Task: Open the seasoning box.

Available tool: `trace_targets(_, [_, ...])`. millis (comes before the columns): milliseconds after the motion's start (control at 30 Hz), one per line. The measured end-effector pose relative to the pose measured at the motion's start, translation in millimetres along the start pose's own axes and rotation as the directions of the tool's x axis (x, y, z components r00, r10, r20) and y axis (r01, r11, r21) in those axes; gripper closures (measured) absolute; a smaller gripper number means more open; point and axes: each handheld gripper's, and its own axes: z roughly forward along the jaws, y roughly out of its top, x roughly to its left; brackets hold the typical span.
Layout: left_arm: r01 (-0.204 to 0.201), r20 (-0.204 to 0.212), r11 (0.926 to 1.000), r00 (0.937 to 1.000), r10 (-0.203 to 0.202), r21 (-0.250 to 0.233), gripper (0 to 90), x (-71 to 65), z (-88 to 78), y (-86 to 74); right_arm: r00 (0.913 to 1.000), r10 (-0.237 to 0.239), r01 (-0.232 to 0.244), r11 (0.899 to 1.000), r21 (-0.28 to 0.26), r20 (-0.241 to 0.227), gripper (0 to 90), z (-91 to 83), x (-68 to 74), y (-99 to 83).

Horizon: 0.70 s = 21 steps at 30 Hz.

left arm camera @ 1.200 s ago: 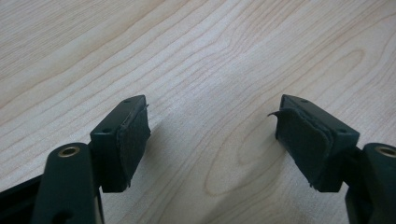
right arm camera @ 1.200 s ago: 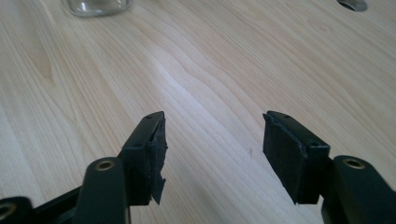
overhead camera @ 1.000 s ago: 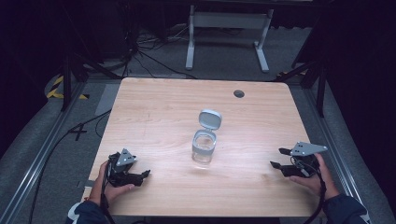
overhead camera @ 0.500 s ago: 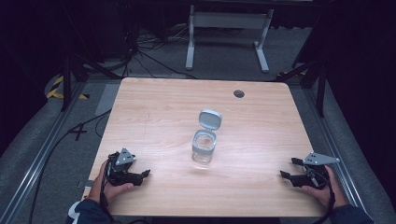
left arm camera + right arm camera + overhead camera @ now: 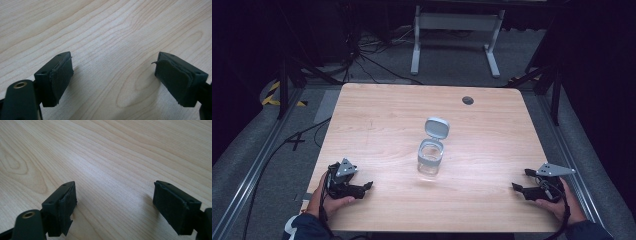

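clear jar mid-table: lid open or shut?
Open. The small clear jar stands upright on the light wooden table, its grey hinged lid flipped back above the rim, mouth uncovered. Contents: cannot tell.

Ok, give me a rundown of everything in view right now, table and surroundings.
Jar: 1, clear, upright at the table's middle, open.
Lid: 1, grey, flipped up behind the jar's mouth.
Table: 1, light wood, with a dark round hole near the far right.
Stand: 1, grey metal, on the floor beyond the table.
Cables: several, black, on the floor at far left.
Left gripper: 1, black, near left edge, open, nothing between the jaws.
Right gripper: 1, black, near right edge, jaws just opened, nothing between them.
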Motion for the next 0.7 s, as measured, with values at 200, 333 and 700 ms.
trace_targets(200, [0.03,0.002,0.9996,0.9996,-0.03,0.001,15.0,-1.7,0.7,0.0,1.0,-0.001,0.001,1.0,0.0,0.001,18.7,0.0,-0.1,0.0])
trace_targets(333, [0.028,-0.001,0.9996,0.9996,-0.028,-0.003,15.1,-1.1,1.2,0.4,1.0,-0.001,0.001,1.0,0.0,0.001,18.7,0.0,-0.1,0.0])
trace_targets(700, [0.028,-0.001,0.9996,0.9996,-0.028,-0.005,15.2,-1.2,1.4,0.3,1.0,-0.003,0.003,1.0,-0.001,0.001,18.7,0.1,-0.2,-0.1])
